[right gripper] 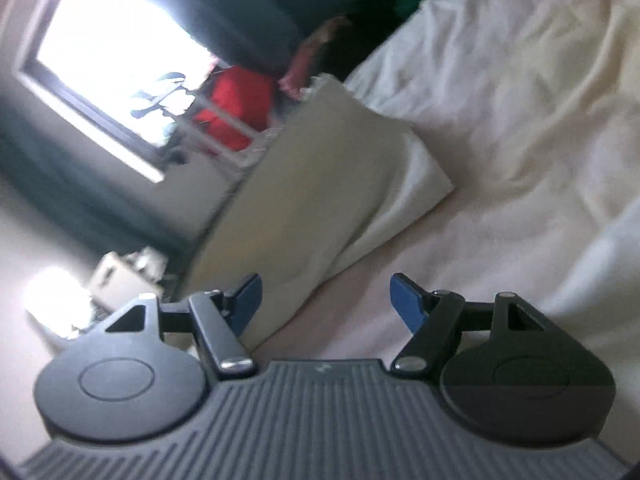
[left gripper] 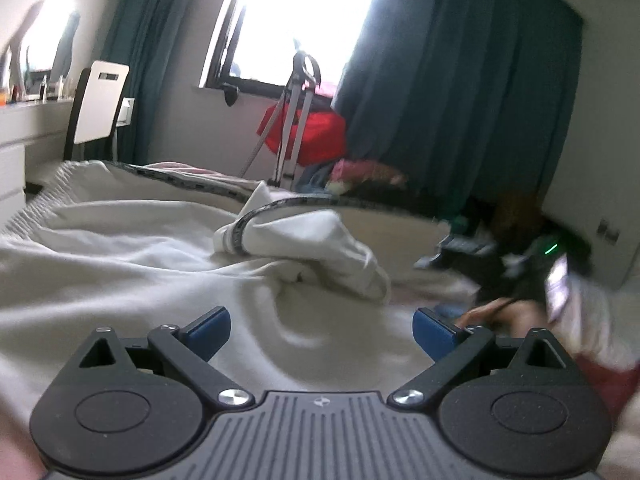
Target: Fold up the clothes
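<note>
The left hand-held gripper (left gripper: 321, 332) hangs low over the bed (left gripper: 48, 216), jaws spread wide with nothing between the blue pads (left gripper: 212, 330). Directly ahead of it lies a white garment (left gripper: 160, 256), spread loosely and rumpled across the bed. One part of the garment is bunched into a raised fold – a dark patterned trim band (left gripper: 248, 222) runs along the edge of that fold. The pads are clear of the cloth.

At the right edge of the left wrist view, a blurred person's hand (left gripper: 492, 312) grips the right hand-held gripper (left gripper: 456, 254), which sits low over the bed.

In the right wrist view the scene is strongly tilted. The right hand-held gripper's jaws stand wide and hold nothing. Ahead of them, a folded cream-white cloth (right gripper: 320, 200) lies flat on the pale pink sheet (right gripper: 360, 304), its near corner reaching the left pad – contact cannot be confirmed. Rumpled white fabric (right gripper: 520, 100) fills the right side.

Background: a window (left gripper: 304, 12), teal curtains (left gripper: 460, 92), a red bag (left gripper: 316, 132), a white chair (left gripper: 100, 104).
</note>
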Tool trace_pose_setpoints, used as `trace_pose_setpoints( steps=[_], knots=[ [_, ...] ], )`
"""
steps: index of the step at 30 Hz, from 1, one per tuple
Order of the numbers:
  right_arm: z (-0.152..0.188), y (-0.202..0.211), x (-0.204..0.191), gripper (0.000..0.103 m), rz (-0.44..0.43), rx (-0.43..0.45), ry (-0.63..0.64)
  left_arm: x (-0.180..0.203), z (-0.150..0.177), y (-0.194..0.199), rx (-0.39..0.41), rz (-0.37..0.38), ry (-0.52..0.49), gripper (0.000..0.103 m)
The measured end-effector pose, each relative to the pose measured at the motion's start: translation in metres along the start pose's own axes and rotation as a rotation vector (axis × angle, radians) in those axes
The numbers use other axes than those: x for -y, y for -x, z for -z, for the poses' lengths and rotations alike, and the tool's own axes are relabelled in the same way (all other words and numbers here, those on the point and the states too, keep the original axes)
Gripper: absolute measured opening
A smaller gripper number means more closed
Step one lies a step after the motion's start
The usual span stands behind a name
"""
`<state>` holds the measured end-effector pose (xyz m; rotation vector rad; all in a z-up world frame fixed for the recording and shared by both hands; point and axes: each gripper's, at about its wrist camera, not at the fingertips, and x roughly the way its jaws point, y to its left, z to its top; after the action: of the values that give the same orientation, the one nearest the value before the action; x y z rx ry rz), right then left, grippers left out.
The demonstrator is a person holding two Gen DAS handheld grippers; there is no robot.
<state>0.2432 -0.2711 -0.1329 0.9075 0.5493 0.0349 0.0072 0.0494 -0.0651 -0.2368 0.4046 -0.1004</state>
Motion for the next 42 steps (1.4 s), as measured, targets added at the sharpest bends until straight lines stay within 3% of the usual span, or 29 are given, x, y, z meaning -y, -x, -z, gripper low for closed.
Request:
trace_pose_setpoints(
  steps=[5, 6, 7, 8, 10, 12, 15, 21, 24, 27, 29, 33, 37, 42],
  knots=[
    [-0.016, -0.039, -0.001, 0.069, 0.082, 0.156, -0.014, -0.006, 0.013, -0.021, 0.02, -0.05, -0.035, 0.099],
    [-0.022, -0.043, -0.002, 0.057, 0.098, 0.175, -0.007, -0.008, 0.014, -0.025, 0.013, -0.049, -0.031, 0.099],
    [-0.028, -0.048, -0.002, 0.039, 0.114, 0.193, 0.0, -0.01, 0.014, -0.028, 0.01, -0.047, -0.018, 0.099],
    [-0.034, -0.053, -0.003, 0.029, 0.13, 0.211, 0.007, -0.012, 0.014, -0.031, 0.01, -0.043, -0.001, 0.099],
    [-0.046, -0.055, -0.005, 0.016, 0.147, 0.232, 0.039, -0.012, 0.013, -0.036, 0.009, -0.032, 0.017, 0.099],
    [-0.058, -0.047, -0.013, 0.013, 0.148, 0.252, 0.111, -0.008, 0.013, -0.038, 0.006, -0.023, -0.002, 0.099],
    [-0.09, -0.017, -0.018, 0.012, 0.153, 0.332, 0.172, 0.001, 0.016, -0.037, -0.019, -0.02, -0.068, 0.098],
    [-0.183, 0.057, 0.019, 0.011, 0.307, 0.481, 0.165, 0.009, 0.019, -0.021, -0.044, 0.02, -0.097, 0.098],
    [-0.222, 0.085, 0.057, 0.011, 0.432, 0.479, 0.128, 0.015, 0.019, -0.014, -0.021, 0.038, -0.114, 0.098],
    [-0.251, 0.089, 0.083, 0.011, 0.484, 0.335, 0.057, 0.022, 0.022, -0.011, -0.013, 0.043, -0.151, 0.098],
    [-0.267, 0.092, 0.072, 0.01, 0.503, 0.291, 0.083, 0.022, 0.022, -0.012, -0.021, 0.045, -0.151, 0.098],
    [-0.28, 0.117, 0.037, 0.01, 0.401, 0.426, 0.169, 0.022, 0.019, -0.013, -0.023, 0.036, -0.16, 0.098],
    [-0.261, 0.14, 0.062, 0.01, 0.399, 0.527, 0.194, 0.023, 0.02, -0.012, -0.013, 0.03, -0.177, 0.098],
    [-0.224, 0.143, 0.149, 0.012, 0.402, 0.426, 0.057, 0.024, 0.021, -0.014, -0.021, 0.031, -0.19, 0.098]
  ],
)
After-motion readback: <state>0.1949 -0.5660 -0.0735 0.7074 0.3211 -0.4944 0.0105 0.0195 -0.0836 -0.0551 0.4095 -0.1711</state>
